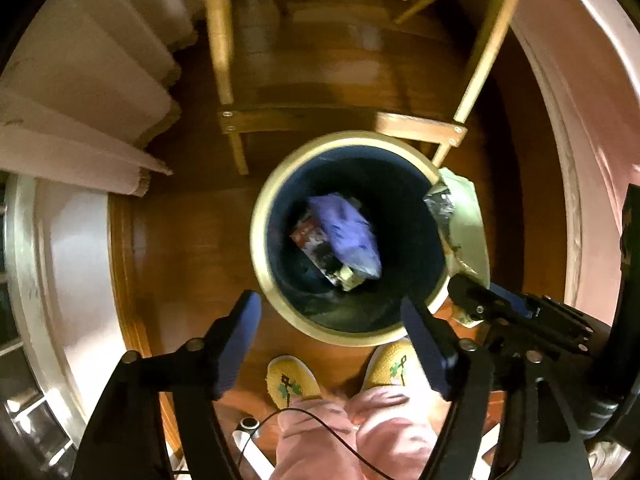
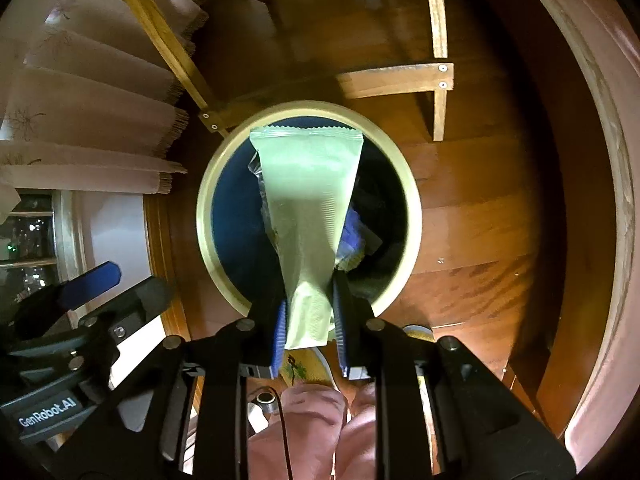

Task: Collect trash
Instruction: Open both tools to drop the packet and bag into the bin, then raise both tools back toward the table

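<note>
A round bin with a cream rim (image 1: 264, 216) (image 2: 204, 200) and dark blue inside stands on the wooden floor below both grippers. Inside lie a purple wrapper (image 1: 344, 232) and other packets. My right gripper (image 2: 309, 320) is shut on a pale green wrapper (image 2: 308, 200), which hangs over the bin's mouth. That green wrapper (image 1: 468, 216) shows at the bin's right rim in the left wrist view, with the right gripper's fingers (image 1: 472, 292) below it. My left gripper (image 1: 332, 344) is open and empty above the bin's near rim.
A wooden chair frame (image 1: 228, 116) (image 2: 440, 76) stands just beyond the bin. Pale fringed cloth (image 1: 80, 100) hangs at the left. The person's yellow slippers (image 1: 292, 384) and pink trouser legs (image 1: 360, 432) are beneath the grippers. A pink wall skirting (image 2: 592, 200) curves along the right.
</note>
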### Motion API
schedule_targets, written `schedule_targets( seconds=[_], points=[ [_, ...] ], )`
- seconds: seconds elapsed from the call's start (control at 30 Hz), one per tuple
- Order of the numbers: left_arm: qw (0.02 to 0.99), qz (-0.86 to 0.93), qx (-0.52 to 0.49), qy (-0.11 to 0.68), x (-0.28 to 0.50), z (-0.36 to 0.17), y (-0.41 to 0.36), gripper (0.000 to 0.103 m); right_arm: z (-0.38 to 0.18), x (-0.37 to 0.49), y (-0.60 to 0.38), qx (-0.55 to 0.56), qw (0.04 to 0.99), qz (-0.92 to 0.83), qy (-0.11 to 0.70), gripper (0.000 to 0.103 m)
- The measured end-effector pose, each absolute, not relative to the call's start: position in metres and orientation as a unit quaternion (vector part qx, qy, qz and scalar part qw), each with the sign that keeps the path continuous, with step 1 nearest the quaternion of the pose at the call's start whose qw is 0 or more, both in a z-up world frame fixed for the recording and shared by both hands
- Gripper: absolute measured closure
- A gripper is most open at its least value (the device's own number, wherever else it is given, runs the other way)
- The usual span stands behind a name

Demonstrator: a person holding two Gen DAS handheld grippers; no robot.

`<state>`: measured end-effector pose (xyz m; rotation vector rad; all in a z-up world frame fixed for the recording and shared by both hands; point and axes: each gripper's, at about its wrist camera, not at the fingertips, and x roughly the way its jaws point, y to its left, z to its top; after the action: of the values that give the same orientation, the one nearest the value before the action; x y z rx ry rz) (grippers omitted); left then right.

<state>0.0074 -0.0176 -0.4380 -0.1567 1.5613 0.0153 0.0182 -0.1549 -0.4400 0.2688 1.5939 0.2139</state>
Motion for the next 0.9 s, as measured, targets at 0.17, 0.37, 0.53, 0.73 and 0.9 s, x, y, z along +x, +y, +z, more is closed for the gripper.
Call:
schedule_targets(
  seconds=[0.17, 0.37, 0.53, 0.73, 0.9],
  points=[
    [0.716, 0.033, -0.082, 0.693, -0.002, -0.423, 0.008, 0.025, -0.433, 0.024, -0.146, 0.127, 0.689, 0.103, 0.706, 0.073],
    [0.726, 0.048, -0.086, 0.68, -0.013, -0.388, 0.028, 0.023, -0.411, 0.03, -0.135, 0.136, 0.696, 0.11, 0.696, 0.057],
    [0.736, 0.048, -0.085, 0.67, -0.018, -0.347, 0.035, 0.023, -0.373, 0.029, -0.131, 0.132, 0.703, 0.111, 0.69, 0.055],
    [0.753, 0.039, -0.086, 0.651, -0.024, -0.271, 0.044, 0.023, -0.303, 0.016, -0.135, 0.131, 0.712, 0.107, 0.682, 0.055],
    [0.779, 0.024, -0.086, 0.62, -0.028, -0.185, 0.055, 0.023, -0.229, 0.005, -0.137, 0.138, 0.722, 0.122, 0.667, 0.055]
  ],
)
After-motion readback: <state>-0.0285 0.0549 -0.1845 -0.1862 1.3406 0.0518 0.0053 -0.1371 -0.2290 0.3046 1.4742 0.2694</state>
